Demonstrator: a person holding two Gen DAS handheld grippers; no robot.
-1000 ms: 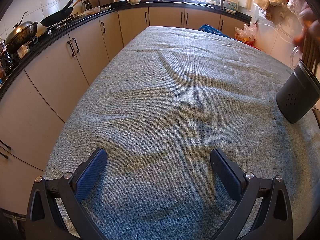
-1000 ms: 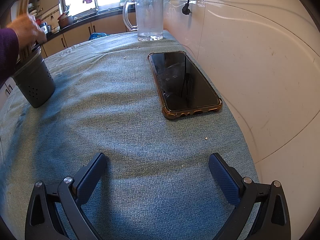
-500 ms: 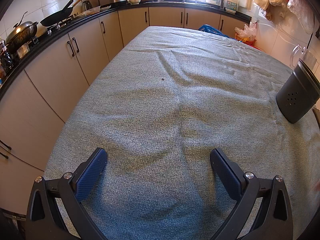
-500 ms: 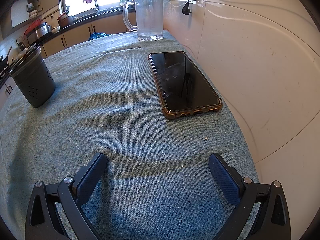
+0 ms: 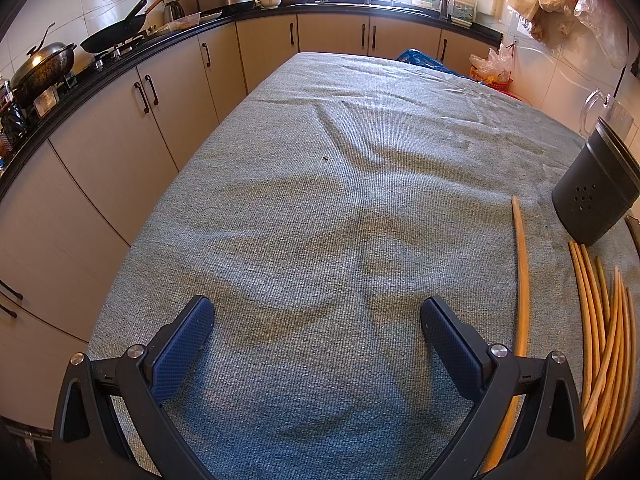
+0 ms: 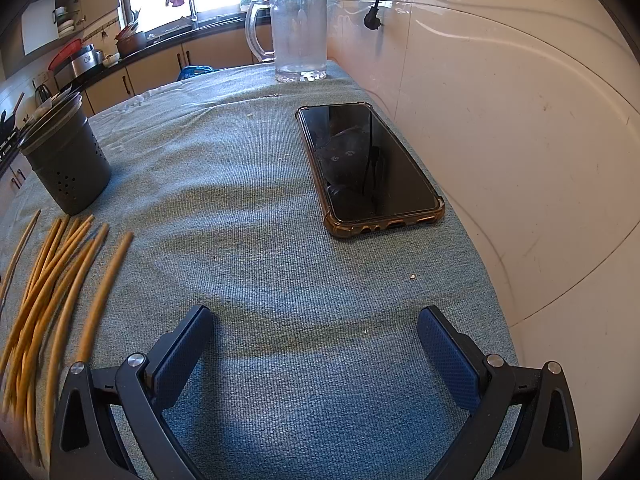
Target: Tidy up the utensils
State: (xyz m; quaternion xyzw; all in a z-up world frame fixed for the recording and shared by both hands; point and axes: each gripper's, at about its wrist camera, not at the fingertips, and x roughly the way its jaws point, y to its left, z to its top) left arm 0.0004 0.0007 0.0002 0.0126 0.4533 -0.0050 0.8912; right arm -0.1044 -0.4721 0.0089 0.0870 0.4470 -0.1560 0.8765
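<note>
We see left gripper jaws spread wide, nothing held; right gripper same, wide apart, empty. Chopsticks lie loose on grey cloth just beside dark holder; one chopstick apart. Phone near wall

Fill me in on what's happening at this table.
A person holds two grippers over the cloth-covered table, sorting utensils. Both the left gripper and right gripper are open and empty. A bundle of wooden chopsticks lies loose beside the dark perforated holder, none picked up yet. A phone and clear pitcher sit nearby.
</note>
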